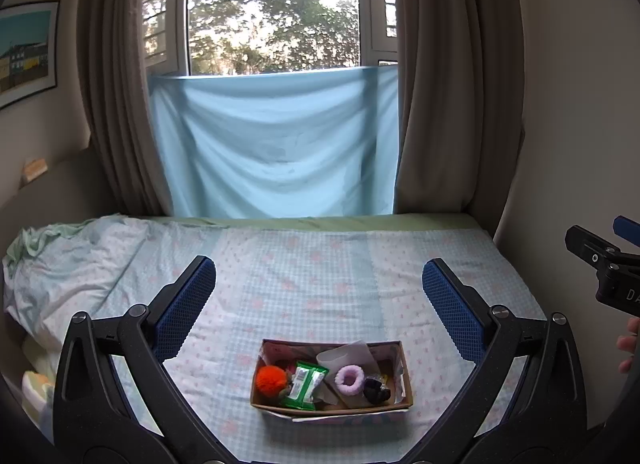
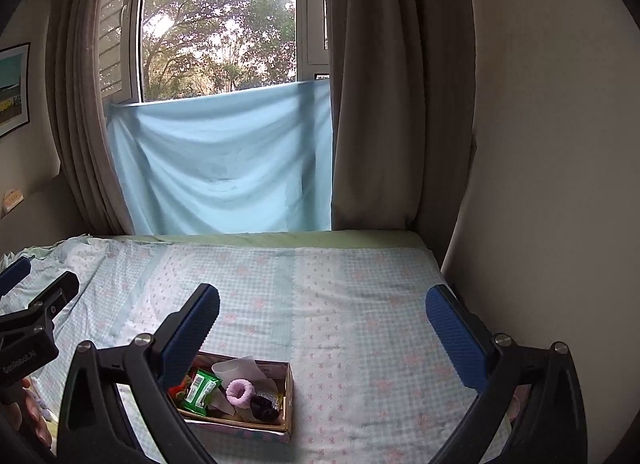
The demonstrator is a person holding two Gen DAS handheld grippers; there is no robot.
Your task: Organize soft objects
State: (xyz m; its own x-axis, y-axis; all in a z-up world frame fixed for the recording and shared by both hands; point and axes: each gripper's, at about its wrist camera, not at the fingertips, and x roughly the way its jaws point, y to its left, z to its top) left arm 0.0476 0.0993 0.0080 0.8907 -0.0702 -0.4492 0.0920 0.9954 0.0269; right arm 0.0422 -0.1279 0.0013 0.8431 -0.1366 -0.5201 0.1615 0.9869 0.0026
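Both claws hang spread wide and empty above the bed (image 1: 320,288), the left claw (image 1: 320,296) centred over the cardboard box (image 1: 280,410) (orange pompom (image 1: 270,380), green packet (image 1: 306,384), pink scrunchie (image 1: 349,380), black scrunchie (image 1: 376,390) inside), which sits below-left of the right claw (image 2: 322,324).

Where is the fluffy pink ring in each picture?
Left wrist view: the pink ring lies in the cardboard box, right of middle, low in the picture's centre.
Right wrist view: the pink ring lies mid-box, at lower left of centre.
Shared landmark: the green packet just left of it.
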